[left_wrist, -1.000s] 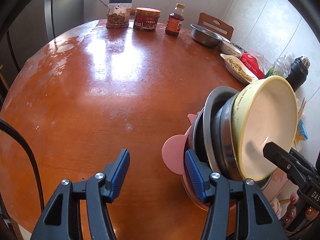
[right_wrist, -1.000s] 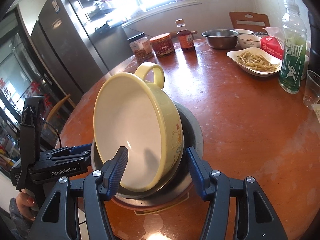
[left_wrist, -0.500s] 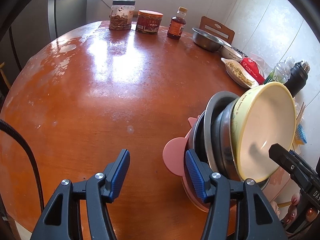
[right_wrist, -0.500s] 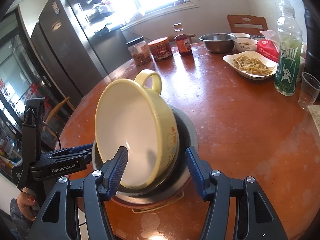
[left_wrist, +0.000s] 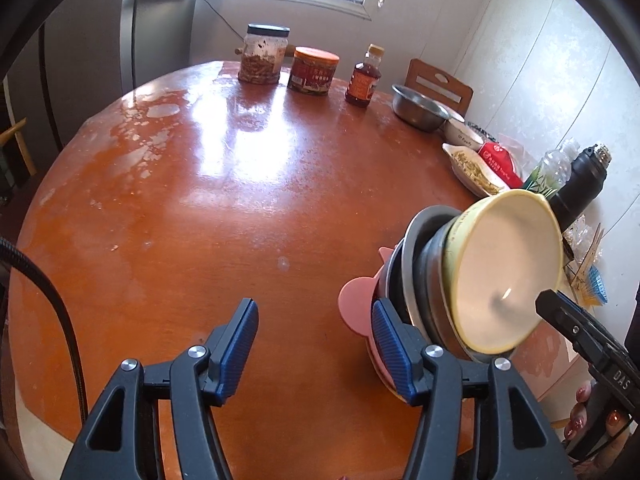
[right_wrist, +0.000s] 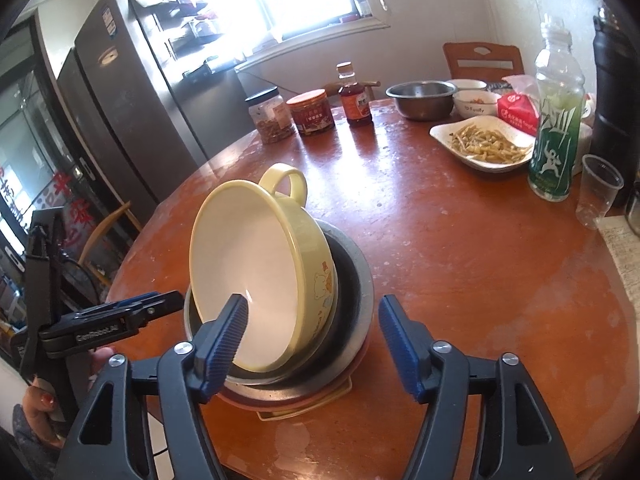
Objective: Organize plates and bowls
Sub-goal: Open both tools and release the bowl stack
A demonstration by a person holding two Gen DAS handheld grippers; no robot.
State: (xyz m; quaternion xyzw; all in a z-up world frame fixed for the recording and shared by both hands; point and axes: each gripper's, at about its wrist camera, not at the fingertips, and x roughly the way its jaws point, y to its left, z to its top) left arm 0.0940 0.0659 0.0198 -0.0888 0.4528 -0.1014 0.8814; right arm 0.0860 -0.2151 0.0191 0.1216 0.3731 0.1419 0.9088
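Right gripper (right_wrist: 308,344): jaws apart, straddling the yellow bowl's near rim, not clamped.
Left gripper (left_wrist: 316,344): jaws apart over the table (left_wrist: 200,200), beside the stack.
Stack (right_wrist: 352,312): metal bowls on pink plates — heavy, slippery.
Yellow bowl (right_wrist: 260,276): tilted atop; rigid, light — take by rim.
Change: little; views slightly shifted.

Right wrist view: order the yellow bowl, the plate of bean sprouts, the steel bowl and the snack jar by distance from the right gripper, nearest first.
1. yellow bowl: tilted on the stack, just ahead of the right gripper, left of centre.
2. plate of bean sprouts: mid-table, to the right.
3. steel bowl and snack jar: both at the far edge, bowl right, jar left; too close to call.
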